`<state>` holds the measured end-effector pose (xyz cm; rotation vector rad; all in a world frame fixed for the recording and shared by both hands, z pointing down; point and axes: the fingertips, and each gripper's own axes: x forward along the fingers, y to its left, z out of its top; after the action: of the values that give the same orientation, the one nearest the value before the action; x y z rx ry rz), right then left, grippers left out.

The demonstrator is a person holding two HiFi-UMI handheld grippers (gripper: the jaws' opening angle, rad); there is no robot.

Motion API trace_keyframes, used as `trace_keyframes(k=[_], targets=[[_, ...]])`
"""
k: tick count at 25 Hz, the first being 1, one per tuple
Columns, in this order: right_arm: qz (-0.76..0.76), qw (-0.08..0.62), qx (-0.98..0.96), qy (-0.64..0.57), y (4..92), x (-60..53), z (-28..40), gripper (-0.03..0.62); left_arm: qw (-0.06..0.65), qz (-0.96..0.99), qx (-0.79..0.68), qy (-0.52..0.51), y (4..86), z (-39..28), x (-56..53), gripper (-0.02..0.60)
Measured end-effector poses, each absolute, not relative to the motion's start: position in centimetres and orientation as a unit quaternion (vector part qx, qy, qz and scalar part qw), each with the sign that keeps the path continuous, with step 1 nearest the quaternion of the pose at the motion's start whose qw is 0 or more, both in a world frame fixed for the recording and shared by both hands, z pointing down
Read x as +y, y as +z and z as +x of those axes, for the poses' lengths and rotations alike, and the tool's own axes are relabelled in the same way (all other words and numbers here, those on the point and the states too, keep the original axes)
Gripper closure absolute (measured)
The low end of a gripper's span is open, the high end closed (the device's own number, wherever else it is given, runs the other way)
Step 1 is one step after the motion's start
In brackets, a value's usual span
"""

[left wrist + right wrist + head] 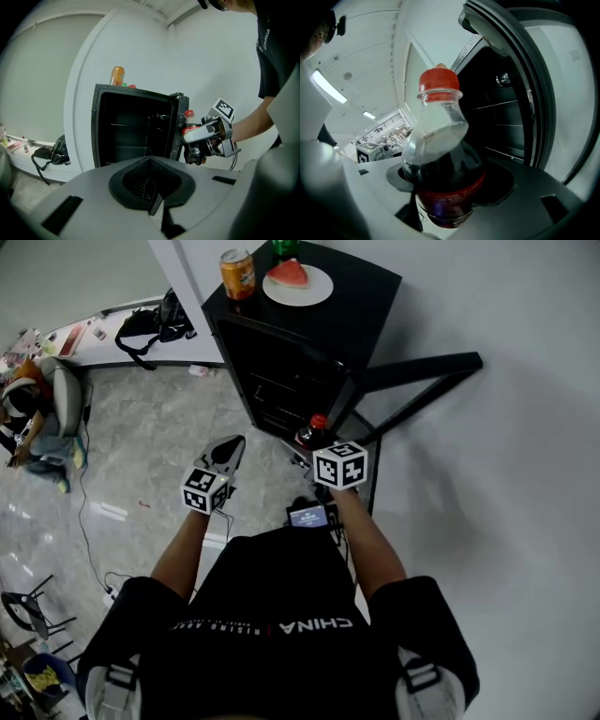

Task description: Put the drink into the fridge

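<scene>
Standing before a small black fridge [361, 287], a person holds a tool in each hand. At far left, a black bag [148, 322] lies on a curved white desk [94, 348]. The left tool [229, 451] hangs over the tiled floor [169, 418], its jaws drawn together on nothing. The fridge's door [422, 371] is swung wide to the right, and wire shelves [129, 136] show in the dark interior. On its top stand an orange can [237, 273] and a white plate [319, 292] carrying a slice of watermelon [289, 274]. The right tool [323, 448] grips the drink [313, 430], a clear plastic bottle with a red cap and a red label, its dark cola reaching about to the shoulder. The bottle is held roughly upright in the air, just outside the fridge's opening on the side where the door hangs.
</scene>
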<state>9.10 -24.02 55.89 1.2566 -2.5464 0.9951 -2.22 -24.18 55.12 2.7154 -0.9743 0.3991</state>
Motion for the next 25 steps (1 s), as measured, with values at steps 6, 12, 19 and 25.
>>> trace_keyframes(k=[6,12,19,25], targets=[[0.399,0.073,-0.851,0.334,56.1,-26.0,8.9,0.27,0.13,0.929,-0.322,0.131,55.2,-0.7,-25.2,0.569],[0.42,0.069,-0.842,0.331,55.9,-27.8,8.2,0.27,0.134,0.941,-0.284,0.129,54.9,-0.7,-27.3,0.569],[0.457,0.045,-0.825,0.331,54.9,-28.8,8.0,0.27,0.121,0.956,-0.231,0.135,53.9,-0.8,-29.3,0.571],[0.472,0.055,-0.816,0.329,55.1,-28.9,8.4,0.27,0.119,0.961,-0.213,0.127,53.5,-0.3,-29.6,0.57]])
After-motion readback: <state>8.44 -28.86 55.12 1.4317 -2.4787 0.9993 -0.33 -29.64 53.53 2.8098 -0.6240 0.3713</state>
